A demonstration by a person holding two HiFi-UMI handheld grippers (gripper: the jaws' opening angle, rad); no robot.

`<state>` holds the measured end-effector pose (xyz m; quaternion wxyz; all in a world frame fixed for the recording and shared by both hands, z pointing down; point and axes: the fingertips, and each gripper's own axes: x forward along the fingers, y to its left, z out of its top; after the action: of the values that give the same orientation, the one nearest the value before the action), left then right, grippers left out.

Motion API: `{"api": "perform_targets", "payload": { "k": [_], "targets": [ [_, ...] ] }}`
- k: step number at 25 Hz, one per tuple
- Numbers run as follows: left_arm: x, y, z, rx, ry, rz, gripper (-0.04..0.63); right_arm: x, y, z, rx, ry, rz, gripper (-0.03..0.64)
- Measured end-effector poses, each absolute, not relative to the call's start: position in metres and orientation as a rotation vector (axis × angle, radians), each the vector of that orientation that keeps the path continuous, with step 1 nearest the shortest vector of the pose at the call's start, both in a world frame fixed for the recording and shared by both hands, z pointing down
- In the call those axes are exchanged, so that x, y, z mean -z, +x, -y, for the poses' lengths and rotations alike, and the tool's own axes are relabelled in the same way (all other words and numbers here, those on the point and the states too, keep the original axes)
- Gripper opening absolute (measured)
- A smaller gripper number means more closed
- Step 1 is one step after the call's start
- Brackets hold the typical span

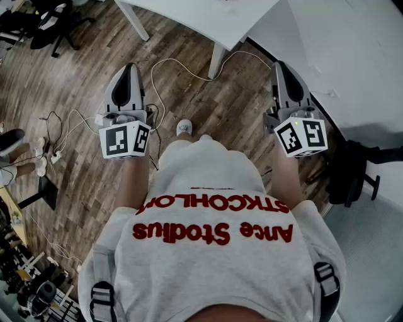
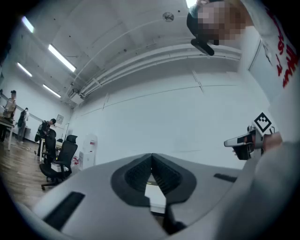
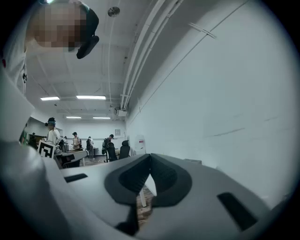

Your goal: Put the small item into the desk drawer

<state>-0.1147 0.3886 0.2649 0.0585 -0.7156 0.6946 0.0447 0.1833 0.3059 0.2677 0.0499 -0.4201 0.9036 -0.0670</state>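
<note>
No small item and no drawer show in any view. In the head view I hold both grippers out in front of my body, above the wooden floor. My left gripper (image 1: 130,69) points forward at the left, with its jaws closed tip to tip and nothing between them. At the right, my right gripper (image 1: 281,66) is also shut and empty, just before the white desk (image 1: 208,19). The left gripper view shows the left gripper (image 2: 151,159) aimed at a white wall. Seen from its own view, the right gripper (image 3: 150,161) faces down the room along a white wall.
A desk leg (image 1: 217,60) stands between the grippers. Cables (image 1: 165,82) trail over the floor. One black office chair (image 1: 50,22) is at the top left, another black chair (image 1: 352,170) at the right. Several people stand far off in the room (image 3: 75,140).
</note>
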Motion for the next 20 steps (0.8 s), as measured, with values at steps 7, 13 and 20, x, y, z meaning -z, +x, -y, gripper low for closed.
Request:
{"api": "perform_targets", "payload": {
  "k": [7,13,20],
  "targets": [
    [-0.262,-0.111,-0.395,-0.123,-2.183,-2.085,0.008,-0.268,0.18,-0.319,0.204,-1.269,-2.761,0.005],
    [-0.264,-0.108,-0.393,-0.117,-2.196,-2.096,0.008,-0.267,0.183,-0.318,0.203,-1.268,-2.76,0.006],
    [-0.264,-0.103,-0.388,-0.094,-2.207,-2.092,0.008,-0.262,0.188,-0.314,0.245,-1.253,-2.712,0.006]
  ]
}}
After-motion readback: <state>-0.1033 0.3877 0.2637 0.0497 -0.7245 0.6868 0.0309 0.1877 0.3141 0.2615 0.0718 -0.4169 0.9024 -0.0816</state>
